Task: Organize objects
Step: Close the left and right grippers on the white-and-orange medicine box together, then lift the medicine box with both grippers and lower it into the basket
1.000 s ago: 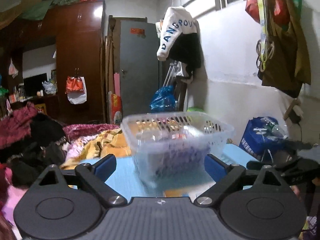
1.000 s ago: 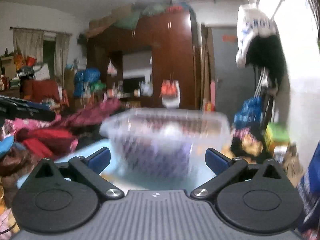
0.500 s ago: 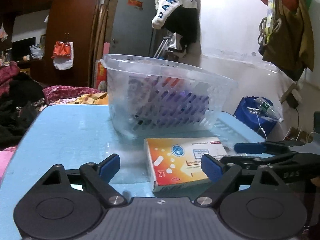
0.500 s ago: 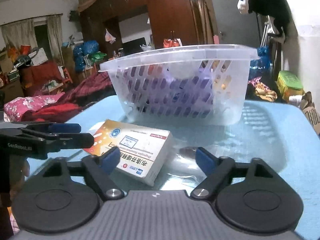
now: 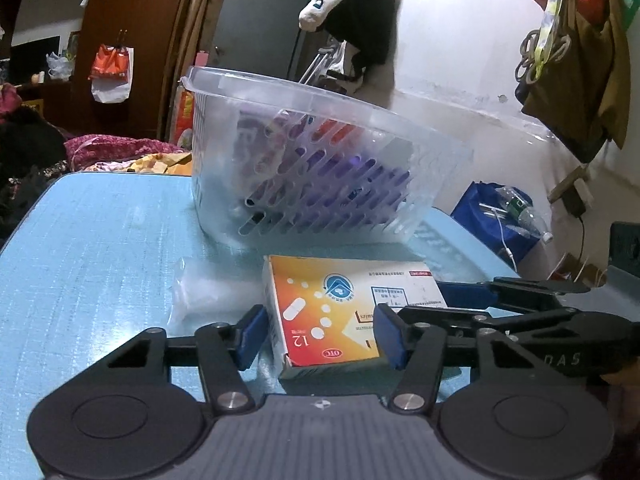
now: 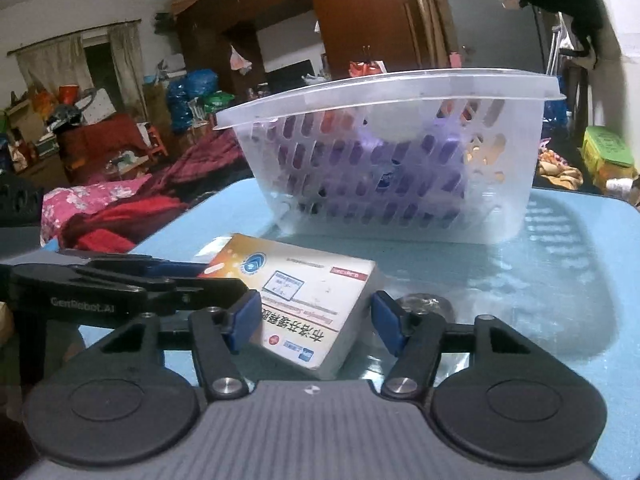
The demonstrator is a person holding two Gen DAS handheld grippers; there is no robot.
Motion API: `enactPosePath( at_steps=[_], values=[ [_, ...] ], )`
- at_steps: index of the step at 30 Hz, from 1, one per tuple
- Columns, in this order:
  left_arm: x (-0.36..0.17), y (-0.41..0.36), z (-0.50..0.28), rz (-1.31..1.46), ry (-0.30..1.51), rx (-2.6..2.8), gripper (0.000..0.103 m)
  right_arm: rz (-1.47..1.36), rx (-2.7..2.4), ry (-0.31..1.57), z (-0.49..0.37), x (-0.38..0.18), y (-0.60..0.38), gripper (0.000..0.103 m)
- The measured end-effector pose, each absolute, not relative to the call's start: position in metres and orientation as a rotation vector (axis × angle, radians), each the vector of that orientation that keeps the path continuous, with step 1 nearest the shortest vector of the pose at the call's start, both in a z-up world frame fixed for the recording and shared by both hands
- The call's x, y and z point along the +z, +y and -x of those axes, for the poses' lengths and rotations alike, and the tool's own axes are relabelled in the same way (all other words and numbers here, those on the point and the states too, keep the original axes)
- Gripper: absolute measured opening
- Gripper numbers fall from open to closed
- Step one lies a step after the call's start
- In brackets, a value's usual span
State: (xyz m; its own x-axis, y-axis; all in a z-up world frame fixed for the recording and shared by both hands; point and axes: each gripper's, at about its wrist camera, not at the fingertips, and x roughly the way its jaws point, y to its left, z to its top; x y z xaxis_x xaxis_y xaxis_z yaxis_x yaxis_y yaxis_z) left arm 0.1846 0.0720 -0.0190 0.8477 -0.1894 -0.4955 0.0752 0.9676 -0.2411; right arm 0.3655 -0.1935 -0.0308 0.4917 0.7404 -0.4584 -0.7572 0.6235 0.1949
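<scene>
A dark wooden wardrobe [image 6: 352, 20] looms behind, a grey door [image 5: 260, 20] beside it, white wall [image 5: 460, 40] at right.

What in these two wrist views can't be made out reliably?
- Basket contents: the translucent slotted basket shows only purple and red shapes through its wall in both views.
- Clear item left of the medicine box, left wrist view: transparent, no legible form.
- Small round object by the box's right side, right wrist view: partly hidden behind the right hand-held gripper.
- Pad contact on the box: unclear for either closing gripper.
</scene>
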Motion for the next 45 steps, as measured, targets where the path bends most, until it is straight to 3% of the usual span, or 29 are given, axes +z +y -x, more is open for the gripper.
enactPosePath(
  at_steps=[3,9,13,28,45],
  values=[
    [-0.018,0.068,-0.182,0.202,0.529,-0.131,0.062,0.057,0.911,0.52,-0.36,-0.03,-0.194,0.063],
    [-0.016,0.062,-0.171,0.179,0.478,-0.104,0.058,0.079,0.915,0.455,-0.352,-0.023,-0.2,0.047],
    [-0.013,0.059,-0.167,0.178,0.447,-0.106,0.054,0.078,0.906,0.436,-0.352,-0.018,-0.205,0.043],
    [0.023,0.034,-0.146,0.113,0.277,-0.097,0.052,0.095,0.852,0.22,-0.323,0.014,-0.224,0.036],
    [0.148,0.009,-0.195,0.005,0.044,-0.089,0.048,0.069,0.781,0.001,-0.369,0.111,-0.232,0.035]
  ],
)
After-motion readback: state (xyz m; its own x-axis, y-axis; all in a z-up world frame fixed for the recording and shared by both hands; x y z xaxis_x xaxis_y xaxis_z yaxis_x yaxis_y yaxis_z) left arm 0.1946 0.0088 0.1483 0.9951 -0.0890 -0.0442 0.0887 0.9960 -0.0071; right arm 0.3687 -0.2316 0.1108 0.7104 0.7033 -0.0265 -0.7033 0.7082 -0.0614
